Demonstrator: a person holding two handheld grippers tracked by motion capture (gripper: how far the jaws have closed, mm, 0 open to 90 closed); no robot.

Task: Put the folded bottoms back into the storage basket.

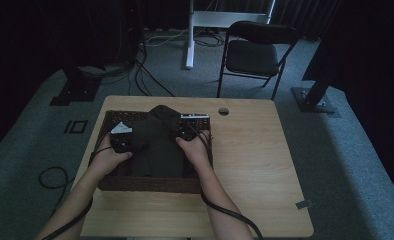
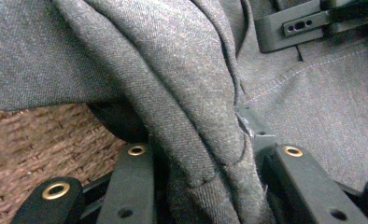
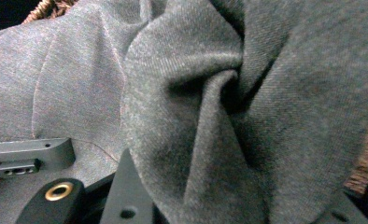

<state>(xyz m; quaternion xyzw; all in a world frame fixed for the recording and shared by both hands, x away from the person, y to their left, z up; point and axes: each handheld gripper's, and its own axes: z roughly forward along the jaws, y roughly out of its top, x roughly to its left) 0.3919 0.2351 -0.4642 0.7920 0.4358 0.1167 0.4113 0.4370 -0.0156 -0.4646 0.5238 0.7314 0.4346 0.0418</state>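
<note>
Hand-held gripper (image 2: 205, 154) around grey cloth (image 2: 173, 70)

Light wood table (image 1: 255, 165) w/ round cable hole (image 1: 223, 111) at far edge; dark woven basket (image 1: 150, 184) sits left of centre; small grey tab (image 1: 304, 204) near right corner.

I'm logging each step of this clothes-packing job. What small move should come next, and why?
Probably lower both hands a little more, then let go. The left gripper and right gripper each pinch a fold of the dark garment, which already drapes into the wicker basket but bunches up in the middle.
</note>
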